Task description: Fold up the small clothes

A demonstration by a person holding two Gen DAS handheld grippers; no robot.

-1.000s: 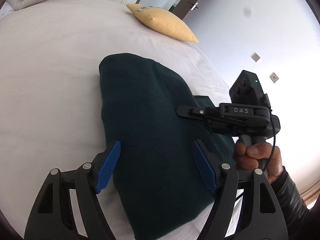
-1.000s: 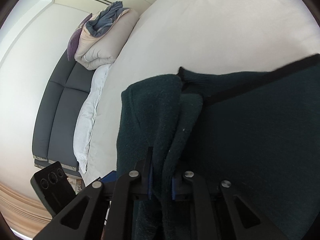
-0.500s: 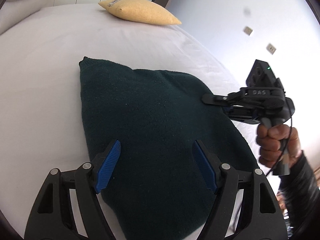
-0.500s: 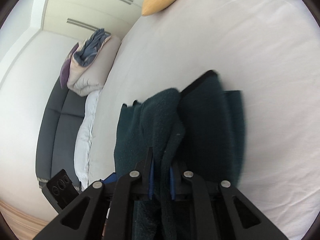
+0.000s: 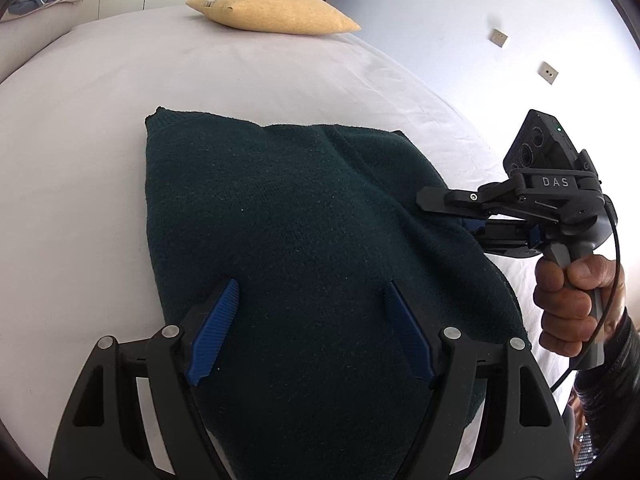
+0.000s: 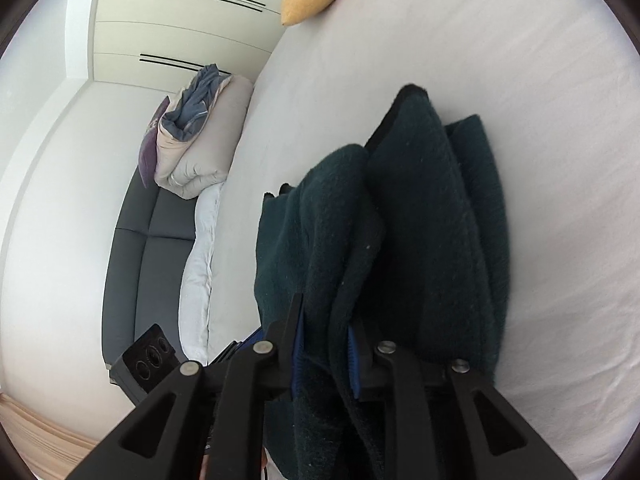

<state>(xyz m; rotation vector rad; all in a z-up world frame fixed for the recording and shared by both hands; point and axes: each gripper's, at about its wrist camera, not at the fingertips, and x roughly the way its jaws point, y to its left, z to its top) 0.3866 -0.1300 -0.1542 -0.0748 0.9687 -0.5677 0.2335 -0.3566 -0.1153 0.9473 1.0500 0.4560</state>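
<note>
A dark green knitted garment (image 5: 300, 220) lies folded on the white bed (image 5: 80, 140). My left gripper (image 5: 312, 312) hangs open just above its near part, blue pads (image 5: 216, 332) wide apart with nothing between them. My right gripper (image 5: 444, 216), held by a person's hand (image 5: 572, 300), is at the garment's right edge. In the right wrist view a thick fold of the garment (image 6: 420, 220) fills the gap of the right gripper (image 6: 326, 344). Its jaws are opening, and the pads still touch the fabric.
A yellow pillow (image 5: 272, 14) lies at the far end of the bed. Beside the bed stand a dark grey sofa (image 6: 136, 260) and a pile of folded bedding (image 6: 200, 148). White sheet (image 6: 520, 60) surrounds the garment. Wardrobe doors line the far wall.
The right gripper carried the garment's edge over and down, so it now lies folded on the bed. Its jaws have parted a little. The left gripper stayed open and shifted over the garment.
</note>
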